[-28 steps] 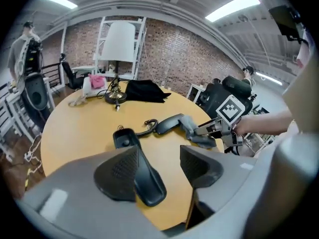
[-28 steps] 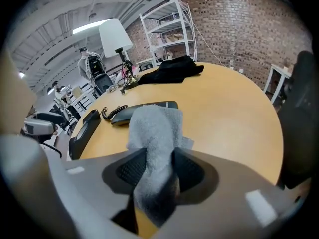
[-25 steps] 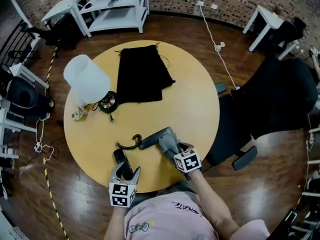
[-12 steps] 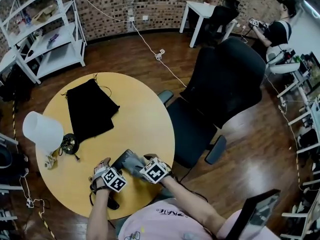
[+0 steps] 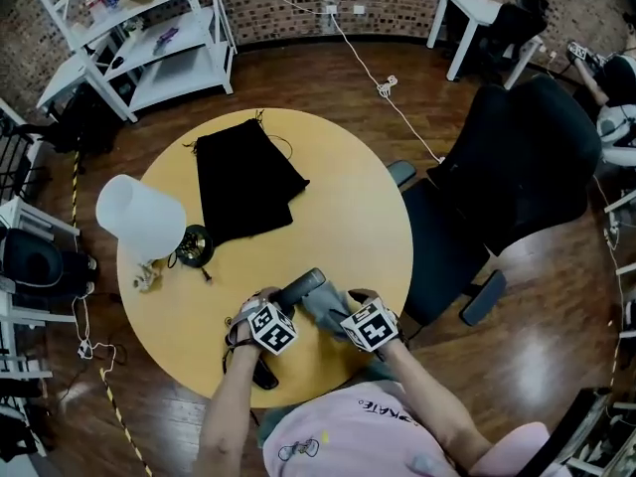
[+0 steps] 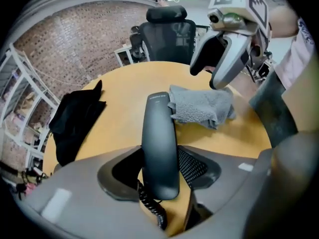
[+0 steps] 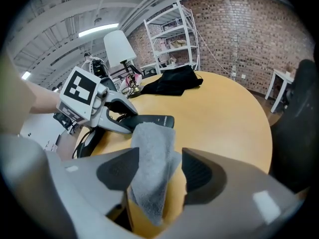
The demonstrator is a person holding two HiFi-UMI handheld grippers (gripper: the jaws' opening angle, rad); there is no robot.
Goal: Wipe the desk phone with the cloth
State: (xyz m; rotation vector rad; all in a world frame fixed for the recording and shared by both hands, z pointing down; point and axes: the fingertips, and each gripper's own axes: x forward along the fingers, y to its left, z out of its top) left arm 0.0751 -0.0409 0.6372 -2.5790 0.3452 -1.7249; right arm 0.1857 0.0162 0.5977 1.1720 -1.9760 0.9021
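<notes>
Handset (image 6: pixel 158 133), black, desk-phone type: located at the near part of the surface (image 5: pixel 348 197), long axis running from the left tongs (image 6: pixel 160 169) toward the far right. Clamped across its near end between both pads of the left tongs, whose jaws have just been closing and now stand narrowed onto it. Whether its far end rests on the surface cannot be told.

Coiled cord (image 6: pixel 149 205), black: hangs from the near end of the handset, below the pads.

Phone base (image 5: pixel 262 375), black: at the near edge of the surface, near the left forearm, partly hidden.

Cloth (image 6: pixel 202 106), grey terry, bunched: on the surface just right of the handset, its left end touching the handset's far end.

Right tongs (image 7: pixel 153 171): jaws have just been closing a little, yet stand wide apart. The cloth runs up between them, lying against the left pad and clear of the right pad, with yellow surface showing in the gap; not gripped.

Surface: round, yellow wood.

Drawstring bag (image 5: pixel 241 182), black, flat: far left part of the surface, well apart from the handset.

Lamp (image 5: pixel 139 217), white shade: left edge of the surface.

Office chair (image 5: pixel 517 157), black: on the floor to the right of the surface.

Shelving unit (image 5: pixel 149 38), white: far left, on the floor.
</notes>
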